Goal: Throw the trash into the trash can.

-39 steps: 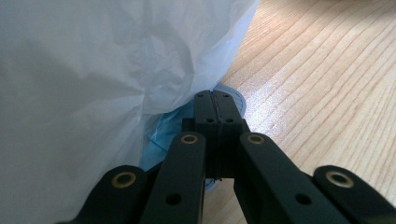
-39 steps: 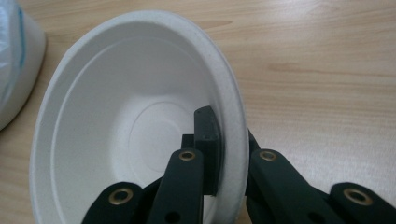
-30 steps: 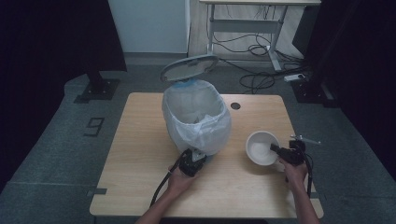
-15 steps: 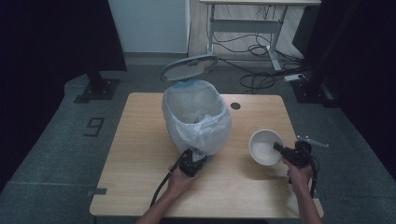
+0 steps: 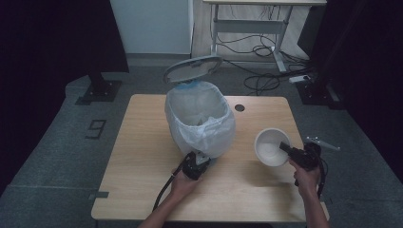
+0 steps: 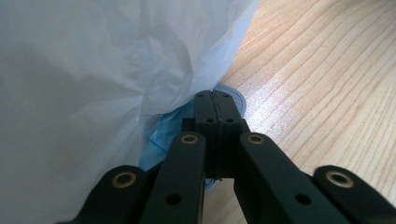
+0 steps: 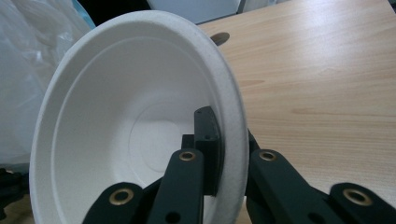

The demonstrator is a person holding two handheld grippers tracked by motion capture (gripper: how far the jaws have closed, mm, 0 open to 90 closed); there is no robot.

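White bowl sits lifted near table's right edge, tilted toward the bin. Right gripper is clamped on its rim, one jaw inside, one outside; prob. for tipping or dropping it in. Left gripper, jaws pressed together, bears on grey pedal at bin's foot, likely keeping lid up. Bag-lined mouth open; clear tabletop btw bowl & bin.

Inspector A: The high view looks forward and down from above the person's edge of the light wooden table, taking in the whole top.

Inspector B: The left gripper view sits very near the crumpled translucent white bin liner, frame left. The right gripper view looks closely into the round white paper bowl. All three views share liner and tabletop.
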